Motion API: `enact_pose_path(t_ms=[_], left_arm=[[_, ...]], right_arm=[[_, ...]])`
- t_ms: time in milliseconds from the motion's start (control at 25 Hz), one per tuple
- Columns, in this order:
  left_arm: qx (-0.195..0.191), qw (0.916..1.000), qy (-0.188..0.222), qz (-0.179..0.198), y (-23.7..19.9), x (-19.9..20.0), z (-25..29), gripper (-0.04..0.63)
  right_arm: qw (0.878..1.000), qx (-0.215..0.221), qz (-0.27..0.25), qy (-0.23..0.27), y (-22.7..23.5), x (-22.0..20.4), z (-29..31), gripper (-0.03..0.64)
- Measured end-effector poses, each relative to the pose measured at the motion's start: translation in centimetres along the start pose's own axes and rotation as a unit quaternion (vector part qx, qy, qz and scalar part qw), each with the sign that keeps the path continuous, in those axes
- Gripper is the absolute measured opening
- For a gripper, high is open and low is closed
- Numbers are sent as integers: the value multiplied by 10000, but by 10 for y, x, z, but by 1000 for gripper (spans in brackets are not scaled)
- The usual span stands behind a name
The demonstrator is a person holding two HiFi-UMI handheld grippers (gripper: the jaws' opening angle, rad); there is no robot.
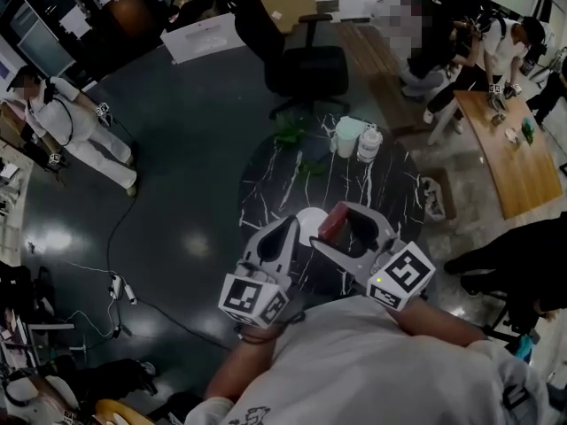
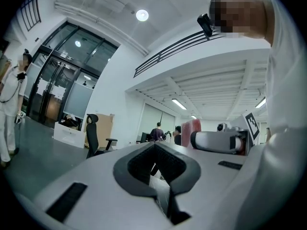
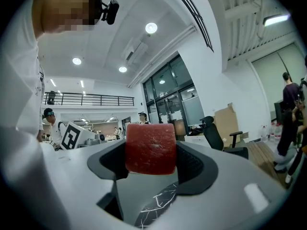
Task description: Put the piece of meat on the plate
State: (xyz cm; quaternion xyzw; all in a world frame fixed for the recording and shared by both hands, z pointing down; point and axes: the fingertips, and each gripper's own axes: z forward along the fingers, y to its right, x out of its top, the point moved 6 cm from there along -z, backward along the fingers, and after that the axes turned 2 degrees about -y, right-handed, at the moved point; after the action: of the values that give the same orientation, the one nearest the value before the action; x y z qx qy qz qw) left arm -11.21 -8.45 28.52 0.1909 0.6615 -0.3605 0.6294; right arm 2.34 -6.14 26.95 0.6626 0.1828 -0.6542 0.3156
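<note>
I'm pinching the red piece of meat (image 3: 149, 148) in the right claw (image 3: 150, 153), its pads pressing on both sides. It's hanging over the black marbled desk (image 1: 266, 184) near the 6 o'clock edge, at the white plate's (image 1: 310, 221) 3 o'clock rim. The left claw (image 2: 156, 164) is sitting pressed together and empty at the plate's 9 o'clock. Two white containers (image 1: 357, 138) are standing toward the desk's 12 o'clock.

Jar (image 1: 368, 143), cup (image 1: 347, 136) and plant (image 1: 291, 133) crowd the table's (image 1: 266, 189) far edge.
</note>
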Motion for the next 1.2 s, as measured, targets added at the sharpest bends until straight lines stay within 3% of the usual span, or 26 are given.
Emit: enact_pose_path(t_ms=[600,840,1200], left_arm=[[437,9988,217,-54,4,-19,55,5],[665,9976,196,-42,-7,-29,57,5],[658,9976,86,-187,-34,-48,69,5]], right_arm=[[9969,694,76,-357,68,-12,1,299],[9949,863,184,-496,82,-23,15,299],[9917,923,236,-868,91,-42,33,299]])
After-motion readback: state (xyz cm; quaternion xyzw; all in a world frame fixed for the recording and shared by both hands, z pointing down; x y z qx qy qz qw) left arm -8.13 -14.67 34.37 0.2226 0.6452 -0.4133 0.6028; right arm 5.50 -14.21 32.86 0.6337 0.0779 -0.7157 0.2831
